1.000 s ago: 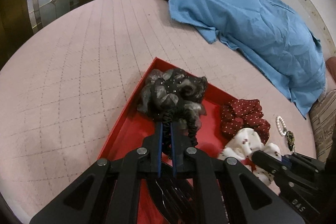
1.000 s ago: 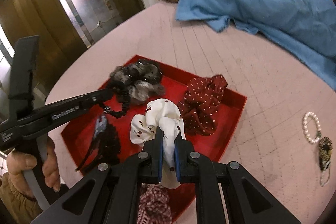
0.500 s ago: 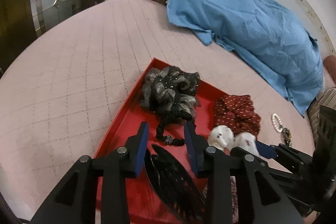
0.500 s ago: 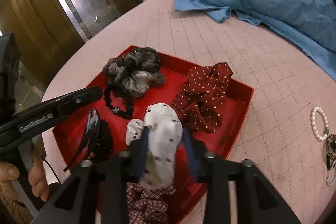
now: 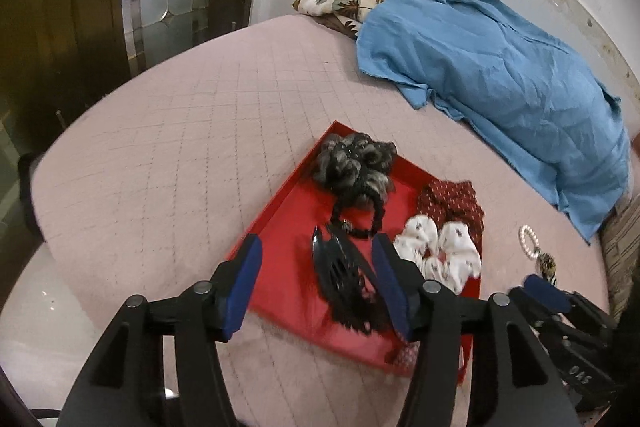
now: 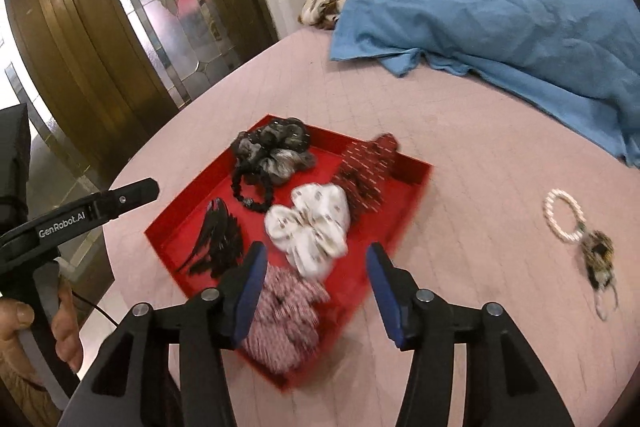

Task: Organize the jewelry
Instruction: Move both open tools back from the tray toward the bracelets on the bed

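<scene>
Both tongs were opening, left tongs [image 5: 316, 283] and right tongs [image 6: 314, 291] empty; risk: pearl bracelet [image 6: 564, 215] at right, outside the red tray [image 6: 168, 227], might be missed.

"GenRobot.AI" in white on the black left gripper [image 6: 132, 195], right wrist view.

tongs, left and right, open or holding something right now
left tongs: opening, nothing gripped, above the black hair clip.
right tongs: opening, nothing gripped, white scrunchie lies released.
</scene>
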Demonstrator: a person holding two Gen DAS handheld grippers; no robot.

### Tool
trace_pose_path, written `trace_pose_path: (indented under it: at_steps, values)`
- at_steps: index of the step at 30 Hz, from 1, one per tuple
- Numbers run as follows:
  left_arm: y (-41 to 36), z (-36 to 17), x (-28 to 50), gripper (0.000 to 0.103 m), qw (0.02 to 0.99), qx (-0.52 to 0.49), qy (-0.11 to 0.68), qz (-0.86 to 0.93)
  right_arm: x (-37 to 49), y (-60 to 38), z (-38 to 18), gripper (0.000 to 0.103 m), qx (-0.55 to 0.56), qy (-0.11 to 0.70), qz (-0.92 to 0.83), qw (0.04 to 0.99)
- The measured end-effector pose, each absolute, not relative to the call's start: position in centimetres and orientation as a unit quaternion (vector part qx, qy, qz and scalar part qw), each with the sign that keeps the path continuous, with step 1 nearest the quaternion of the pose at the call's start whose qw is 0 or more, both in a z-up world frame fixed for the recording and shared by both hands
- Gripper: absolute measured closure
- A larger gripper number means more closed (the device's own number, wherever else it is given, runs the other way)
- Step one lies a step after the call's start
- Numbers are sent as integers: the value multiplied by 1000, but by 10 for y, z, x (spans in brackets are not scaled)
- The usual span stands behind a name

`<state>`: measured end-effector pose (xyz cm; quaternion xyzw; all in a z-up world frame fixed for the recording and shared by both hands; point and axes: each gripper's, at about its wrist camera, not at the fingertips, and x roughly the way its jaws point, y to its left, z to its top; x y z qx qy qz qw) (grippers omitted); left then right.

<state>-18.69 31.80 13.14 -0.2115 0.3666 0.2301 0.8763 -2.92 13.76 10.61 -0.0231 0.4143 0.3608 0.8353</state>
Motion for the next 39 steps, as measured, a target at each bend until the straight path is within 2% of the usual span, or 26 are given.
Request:
trace_pose_path:
  at_steps: [6, 23, 39]
  values:
    - [286, 136, -200, 37, 882, -188, 363, 235, -52, 84, 104, 46, -9, 411, 326, 851]
    - [209, 148, -204, 37, 896, -132, 380, 189, -73, -72, 75, 44, 72, 436, 204, 873]
    - [136, 131, -167, 36, 894, -104, 424, 100, -52, -131, 54, 44, 105, 445, 155, 876]
